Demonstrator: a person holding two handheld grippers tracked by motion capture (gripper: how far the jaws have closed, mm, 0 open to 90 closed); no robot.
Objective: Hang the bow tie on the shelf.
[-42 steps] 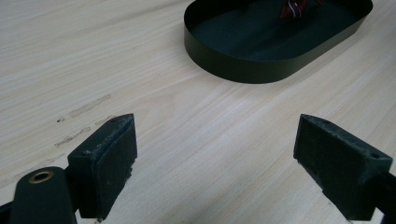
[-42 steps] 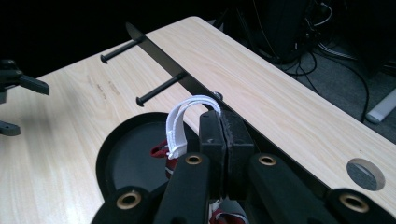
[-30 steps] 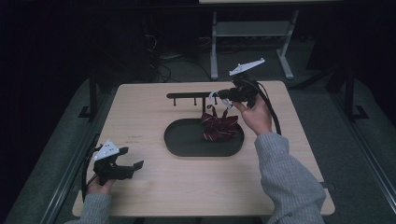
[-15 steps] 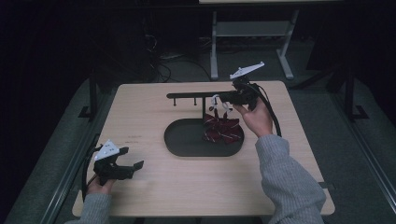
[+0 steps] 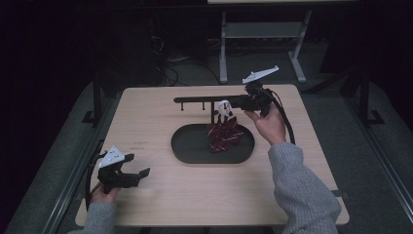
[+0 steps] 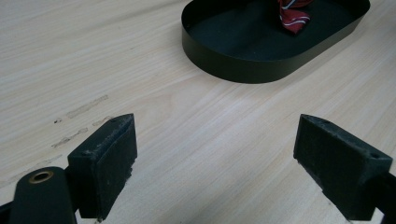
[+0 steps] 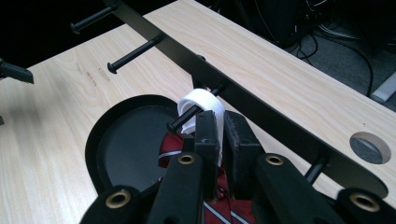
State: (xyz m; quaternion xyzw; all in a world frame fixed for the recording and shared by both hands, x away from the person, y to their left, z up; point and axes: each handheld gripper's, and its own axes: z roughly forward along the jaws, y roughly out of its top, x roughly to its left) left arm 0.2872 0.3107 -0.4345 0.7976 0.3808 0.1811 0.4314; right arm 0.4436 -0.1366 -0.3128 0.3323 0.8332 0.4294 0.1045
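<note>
A dark red striped bow tie (image 5: 225, 137) hangs down into the black oval tray (image 5: 190, 152). Its white strap (image 7: 198, 100) is looped over a peg (image 7: 183, 117) of the black rack (image 5: 204, 100) behind the tray. My right gripper (image 7: 219, 123) is at that peg, and its jaws have just been opening a little. The strap is still pinched between the pads. From above, the right gripper (image 5: 230, 104) points left along the rack. My left gripper (image 5: 138, 165) rests at the table's front left, open and empty, and in its own view (image 6: 215, 168) it faces the tray (image 6: 233, 70).
The rack (image 7: 243, 93) carries further bare pegs (image 7: 135, 51) to the left of the loaded one. A round hole (image 7: 370, 147) sits in the tabletop behind it. Bare wood lies between the left gripper and the tray. A metal stand (image 5: 263, 34) is on the floor beyond the table.
The white strap has come up out of the bunched tie onto the rack's peg, and the tie now hangs stretched below it. The right hand shifted slightly. The left gripper stayed put.
</note>
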